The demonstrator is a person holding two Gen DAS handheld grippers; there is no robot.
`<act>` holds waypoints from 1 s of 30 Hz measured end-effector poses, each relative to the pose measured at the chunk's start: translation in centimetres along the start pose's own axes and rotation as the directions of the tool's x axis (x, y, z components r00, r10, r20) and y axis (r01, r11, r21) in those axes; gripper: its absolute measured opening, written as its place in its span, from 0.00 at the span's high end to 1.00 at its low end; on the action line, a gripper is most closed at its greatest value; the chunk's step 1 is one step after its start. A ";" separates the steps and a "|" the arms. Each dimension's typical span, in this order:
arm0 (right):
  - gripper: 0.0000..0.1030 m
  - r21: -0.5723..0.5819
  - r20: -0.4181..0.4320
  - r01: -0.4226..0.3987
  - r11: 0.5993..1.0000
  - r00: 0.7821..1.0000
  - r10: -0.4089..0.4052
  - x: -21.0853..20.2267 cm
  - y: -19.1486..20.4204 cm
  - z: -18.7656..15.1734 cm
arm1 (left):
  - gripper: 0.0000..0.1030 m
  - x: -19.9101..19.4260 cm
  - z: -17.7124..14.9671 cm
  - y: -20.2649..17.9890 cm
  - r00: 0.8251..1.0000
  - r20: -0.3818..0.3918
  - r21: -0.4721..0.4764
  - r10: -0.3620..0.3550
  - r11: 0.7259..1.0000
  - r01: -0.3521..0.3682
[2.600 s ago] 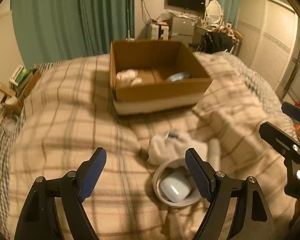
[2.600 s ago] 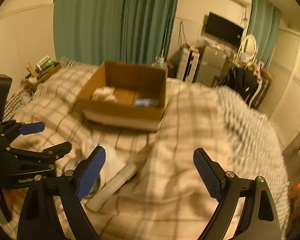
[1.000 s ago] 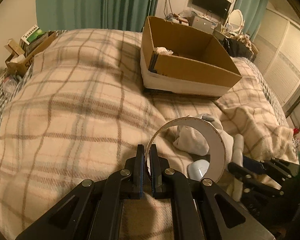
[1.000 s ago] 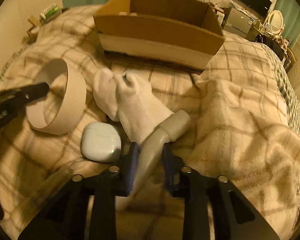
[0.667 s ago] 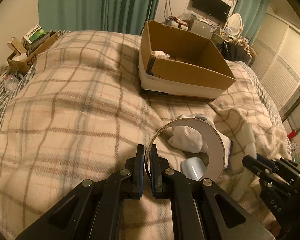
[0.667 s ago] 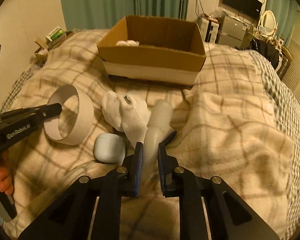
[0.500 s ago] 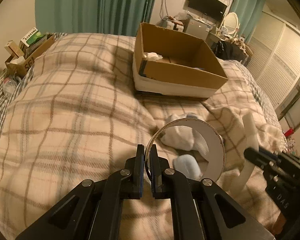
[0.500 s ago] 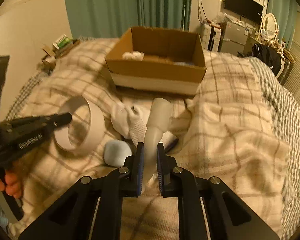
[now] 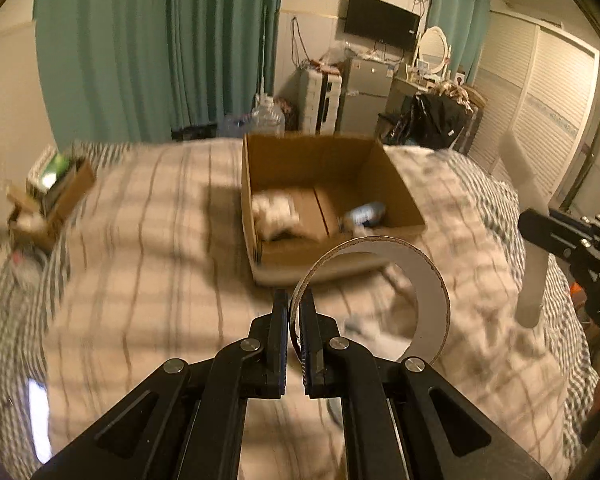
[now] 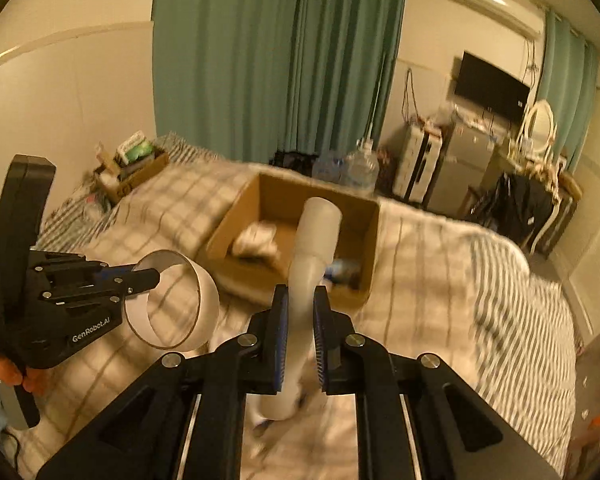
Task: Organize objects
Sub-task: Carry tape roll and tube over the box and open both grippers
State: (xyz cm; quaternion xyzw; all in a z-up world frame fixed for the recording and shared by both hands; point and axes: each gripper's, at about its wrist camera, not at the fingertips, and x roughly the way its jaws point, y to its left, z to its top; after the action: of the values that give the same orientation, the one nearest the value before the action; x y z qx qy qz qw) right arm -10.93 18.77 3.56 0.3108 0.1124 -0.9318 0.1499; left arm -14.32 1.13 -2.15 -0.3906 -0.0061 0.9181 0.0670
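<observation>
My left gripper (image 9: 294, 308) is shut on the rim of a white tape ring (image 9: 424, 292) and holds it up above the bed; the ring also shows in the right wrist view (image 10: 204, 304). My right gripper (image 10: 300, 304) is shut on a white plastic tube (image 10: 314, 248), held upright off the bed; the tube also shows in the left wrist view (image 9: 534, 280). An open cardboard box (image 9: 324, 160) lies ahead on the plaid blanket, with a white cloth (image 9: 274, 210) and a small blue item (image 9: 366, 214) inside.
The bed's plaid blanket (image 9: 140, 260) spreads all around. A small box of clutter (image 9: 48, 196) sits at the bed's left edge. Water bottles (image 10: 356, 170), a suitcase and a dresser stand behind the box. Wardrobe doors (image 9: 540, 120) are on the right.
Both grippers closed on their objects, the left on the ring and the right on the tube, then lifted them off the bed and moved toward the box. The glove and white case have dropped from view.
</observation>
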 end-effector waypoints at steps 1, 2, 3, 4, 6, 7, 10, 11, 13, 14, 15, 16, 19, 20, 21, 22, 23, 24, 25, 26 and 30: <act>0.89 -0.003 0.005 0.003 1.000 1.000 -0.003 0.2 -0.4 0.7 | 0.95 0.1 0.7 -0.1 1.000 0.010 0.005 0.006 1.000 -0.006; 0.89 -0.006 0.012 0.007 1.000 1.000 -0.007 0.5 -0.7 1.6 | 0.95 0.2 1.7 -0.1 1.000 0.024 0.007 0.010 1.000 -0.010; 0.89 -0.014 0.016 0.010 1.000 1.000 -0.009 1.0 -1.2 2.6 | 0.95 0.4 3.0 0.0 0.999 0.037 0.008 0.002 1.000 -0.002; 0.89 -0.020 0.019 0.016 1.000 1.000 -0.015 1.2 -1.4 3.3 | 0.95 0.5 3.7 -0.1 0.999 0.043 0.010 -0.006 1.000 0.006; 0.89 -0.042 0.029 0.032 0.999 0.999 -0.031 2.2 -1.9 5.0 | 0.95 1.2 5.5 -0.2 0.999 0.049 0.026 -0.011 1.000 0.010; 0.89 -0.046 0.032 0.031 0.998 0.999 -0.029 2.7 -2.3 5.7 | 0.95 1.5 6.1 -0.3 0.999 0.048 0.035 -0.007 0.999 0.005; 0.89 -0.040 0.043 0.017 0.999 0.999 -0.015 4.4 -3.5 8.0 | 0.95 3.7 8.8 -0.3 0.999 0.053 0.053 0.008 0.999 -0.011; 0.89 -0.037 0.045 0.016 0.999 0.999 -0.014 5.2 -3.8 8.6 | 0.95 4.4 9.3 -0.2 0.998 0.054 0.050 0.009 0.999 -0.012; 0.89 -0.034 0.040 0.021 0.999 0.999 -0.019 7.2 -4.3 9.6 | 0.95 6.5 10.7 -0.1 0.998 0.052 0.036 0.017 0.999 -0.019; 0.89 -0.034 0.033 0.020 0.999 0.999 -0.019 8.2 -4.5 9.9 | 0.95 7.1 10.9 0.0 0.998 0.050 0.032 0.024 0.999 -0.026; 0.89 -0.035 0.018 0.017 0.999 1.000 -0.017 9.8 -4.8 10.2 | 0.95 8.3 11.3 -0.1 0.998 0.043 0.033 0.035 0.999 -0.036; 0.89 -0.034 0.007 0.015 0.999 1.000 -0.014 10.9 -4.9 10.3 | 0.95 9.5 11.5 -0.3 0.998 0.036 0.043 0.042 0.998 -0.044; 0.89 -0.036 -0.043 0.013 0.999 0.999 -0.014 15.0 -5.2 9.2 | 0.95 12.1 11.1 -1.1 0.998 0.021 0.074 0.059 0.995 -0.061; 0.89 -0.033 -0.063 0.007 0.999 0.998 -0.009 16.3 -5.1 8.5 | 0.95 13.0 10.7 -1.3 0.998 0.012 0.079 0.058 0.995 -0.059; 0.89 -0.021 -0.089 -0.005 1.000 0.996 0.003 17.9 -5.2 7.6 | 0.95 14.0 10.3 -1.4 0.999 -0.003 0.077 0.053 0.996 -0.053; 0.89 -0.012 -0.105 -0.012 1.000 0.994 0.011 18.9 -5.2 6.9 | 0.95 14.8 9.9 -1.3 0.999 -0.018 0.071 0.050 0.996 -0.048; 0.89 0.000 -0.124 -0.017 1.000 0.992 0.017 20.0 -5.5 6.0 | 0.95 15.6 9.5 -1.2 0.998 -0.032 0.061 0.050 0.997 -0.048; 0.89 0.009 -0.141 -0.020 1.000 0.990 0.021 21.0 -5.7 5.2 | 0.95 16.4 9.1 -1.1 0.998 -0.040 0.053 0.057 0.997 -0.055; 0.89 0.015 -0.152 -0.023 1.000 0.988 0.025 21.6 -5.8 4.6 | 0.95 17.0 8.7 -1.2 0.997 -0.049 0.056 0.059 0.997 -0.056; 0.89 0.018 -0.161 -0.026 1.000 0.987 0.028 22.1 -5.8 4.2 | 0.95 17.5 8.5 -1.3 0.996 -0.060 0.064 0.059 0.996 -0.055; 0.84 0.019 -0.160 -0.028 0.999 0.987 0.030 22.8 -6.1 3.6 | 0.93 18.0 8.2 -1.1 0.997 -0.066 0.060 0.046 0.997 -0.042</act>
State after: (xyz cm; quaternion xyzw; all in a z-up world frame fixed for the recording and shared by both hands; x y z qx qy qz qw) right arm -32.39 18.60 -6.87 0.3875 0.1117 -0.9025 0.1514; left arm -32.45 4.89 -9.28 -0.4190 0.0317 0.9056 0.0583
